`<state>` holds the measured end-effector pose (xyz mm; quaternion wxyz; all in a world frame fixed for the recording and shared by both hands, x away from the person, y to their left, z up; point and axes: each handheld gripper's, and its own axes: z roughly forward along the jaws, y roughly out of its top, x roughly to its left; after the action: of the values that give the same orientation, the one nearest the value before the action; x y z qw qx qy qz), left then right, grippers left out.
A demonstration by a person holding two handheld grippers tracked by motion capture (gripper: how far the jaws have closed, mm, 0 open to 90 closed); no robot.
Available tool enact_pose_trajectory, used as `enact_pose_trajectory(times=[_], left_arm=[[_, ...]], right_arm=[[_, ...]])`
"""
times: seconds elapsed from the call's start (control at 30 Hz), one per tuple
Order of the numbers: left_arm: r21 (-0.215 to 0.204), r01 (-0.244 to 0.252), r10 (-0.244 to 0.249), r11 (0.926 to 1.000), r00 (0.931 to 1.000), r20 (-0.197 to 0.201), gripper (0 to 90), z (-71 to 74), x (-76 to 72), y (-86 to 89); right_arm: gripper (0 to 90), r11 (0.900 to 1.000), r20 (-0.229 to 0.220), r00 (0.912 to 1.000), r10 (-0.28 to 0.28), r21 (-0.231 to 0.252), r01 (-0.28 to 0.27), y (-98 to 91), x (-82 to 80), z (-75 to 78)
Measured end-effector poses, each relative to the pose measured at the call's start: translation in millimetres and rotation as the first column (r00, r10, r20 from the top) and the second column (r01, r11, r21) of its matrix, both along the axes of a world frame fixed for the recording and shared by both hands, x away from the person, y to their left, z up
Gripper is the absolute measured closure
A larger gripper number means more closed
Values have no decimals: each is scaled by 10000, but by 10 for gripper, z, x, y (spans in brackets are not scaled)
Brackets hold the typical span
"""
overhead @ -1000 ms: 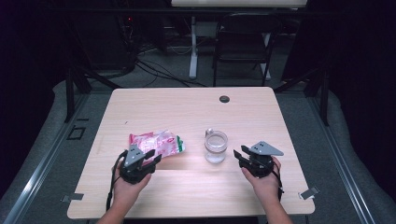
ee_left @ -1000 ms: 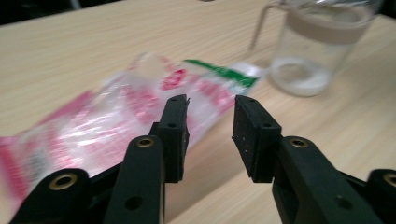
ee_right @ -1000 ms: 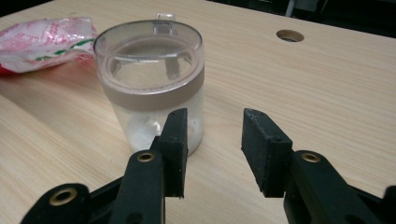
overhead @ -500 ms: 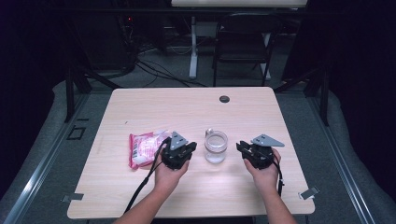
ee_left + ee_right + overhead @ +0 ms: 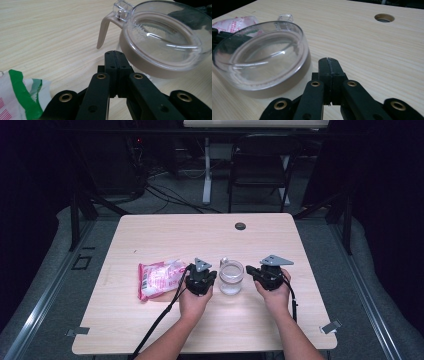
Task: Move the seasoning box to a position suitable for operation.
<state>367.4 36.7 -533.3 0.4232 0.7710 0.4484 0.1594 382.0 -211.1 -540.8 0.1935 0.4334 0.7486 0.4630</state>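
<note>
Both black two-jaw grippers, L (image 5: 209, 277) & R (image 5: 251, 270), jaws just closed on nothing, flank the clear lidded glass jar (image 5: 231, 276), prob. to steady it.

From my left gripper view, the clear jug (image 5: 160, 40) runs off the right edge and its lower body sits behind its own lid, so I can't see what is inside. The pink snack packet (image 5: 15, 100) is cut by the left and bottom edges, its print unreadable. In my right gripper view the packet (image 5: 237, 22) is mostly behind the jug (image 5: 262, 57). From the high view, the packet's label (image 5: 157, 277) is too small to read.
</note>
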Motion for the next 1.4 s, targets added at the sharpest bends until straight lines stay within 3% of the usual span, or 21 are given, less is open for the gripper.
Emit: enact_pose_trajectory(times=[0.13,0.27,0.37,0.5,0.73,0.8,0.93,1.0,1.03,1.07,1.17,1.2,1.3,1.37,1.4], left_arm=[[249,157,-162,9996,9997,207,900,18,-16,-26],[473,-67,55,9989,9997,254,900,31,-18,-46],[357,17,-23,9994,9999,154,900,36,-2,-26],[373,362,-367,9986,9992,127,900,51,1,3],[440,1209,-1208,9917,9927,-37,900,69,-51,23],[516,1653,-1652,9849,9862,-62,900,77,-72,51],[519,1973,-1973,9790,9803,-45,900,76,-107,87],[286,2414,-2413,9700,9704,-62,900,53,-133,148],[286,2414,-2413,9700,9704,-62,900,53,-133,148],[382,2607,-2603,9647,9654,-153,900,54,-139,175],[272,2954,-2952,9550,9554,-110,898,41,-153,228],[426,3177,-3180,9472,9481,12,893,42,-172,287],[744,3239,-3248,9432,9458,-1,861,49,-202,336],[1078,3288,-3308,9382,9437,-1,852,62,-232,390],[1138,3224,-3256,9397,9454,110,842,62,-260,430]], right_arm=[[900,9995,53,9996,286,-159,-285,74,-3,13],[900,9990,70,9994,350,-268,-348,125,-29,19],[900,9991,73,9994,345,-254,-343,138,-45,17],[900,9979,49,9988,497,-408,-495,159,-105,32],[900,9978,-14,9998,219,-618,-220,158,-320,65],[900,9973,-110,9996,269,-675,-276,147,-401,73],[900,9965,-125,9994,331,-768,-340,168,-590,82],[895,9944,-55,9989,467,-942,-470,186,-705,88],[895,9944,-55,9989,467,-942,-470,186,-705,88],[892,9937,-59,9985,551,-974,-554,189,-739,90],[872,9936,-304,9949,962,-557,-978,211,-902,81],[856,9919,-366,9928,1142,-510,-1159,226,-949,81],[838,9878,-377,9886,1457,-503,-1475,274,-1023,80],[825,9769,-365,9787,2022,-623,-2042,332,-1082,85],[816,9718,-310,9740,2244,-665,-2260,353,-1099,86]])
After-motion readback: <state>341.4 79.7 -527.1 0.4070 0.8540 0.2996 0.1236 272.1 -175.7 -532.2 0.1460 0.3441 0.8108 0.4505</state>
